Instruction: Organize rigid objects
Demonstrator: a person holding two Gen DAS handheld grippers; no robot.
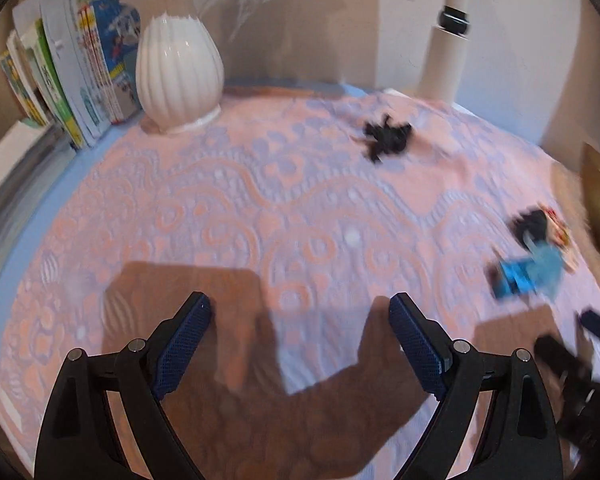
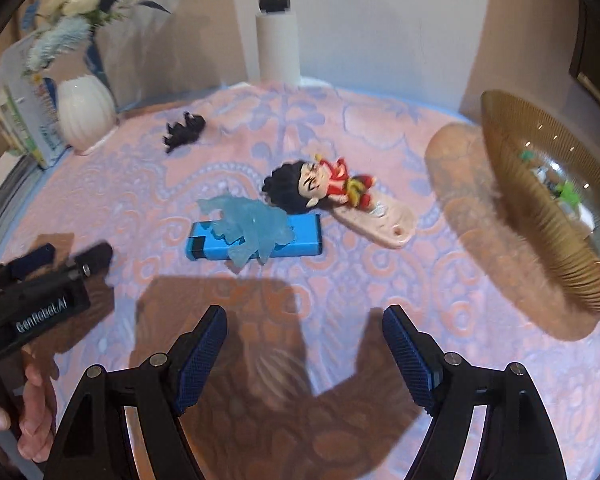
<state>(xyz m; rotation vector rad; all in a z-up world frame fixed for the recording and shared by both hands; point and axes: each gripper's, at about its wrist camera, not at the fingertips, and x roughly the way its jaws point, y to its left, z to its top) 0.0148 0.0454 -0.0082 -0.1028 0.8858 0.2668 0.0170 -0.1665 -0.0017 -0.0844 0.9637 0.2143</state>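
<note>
Both grippers are spread wide with nothing between them – left gripper (image 1: 300, 312) and right gripper (image 2: 304, 322) over the patterned cloth (image 2: 340, 280). 3 toys sit mid-cloth: blue box (image 2: 300, 240), translucent blue figure (image 2: 252, 228) draped on it, chibi figurine (image 2: 320, 184) touching behind. Black toy (image 2: 184, 128) lies near the vase (image 2: 85, 118).

Left wrist view: looks steeply down over its own fingers at the patterned cloth (image 1: 300, 200), white vase (image 1: 179, 74) at eleven o'clock.
Right wrist view: same tilt, nearer the blue box (image 2: 256, 242).
Shared: vase, cloth, black toy (image 1: 386, 138).
</note>
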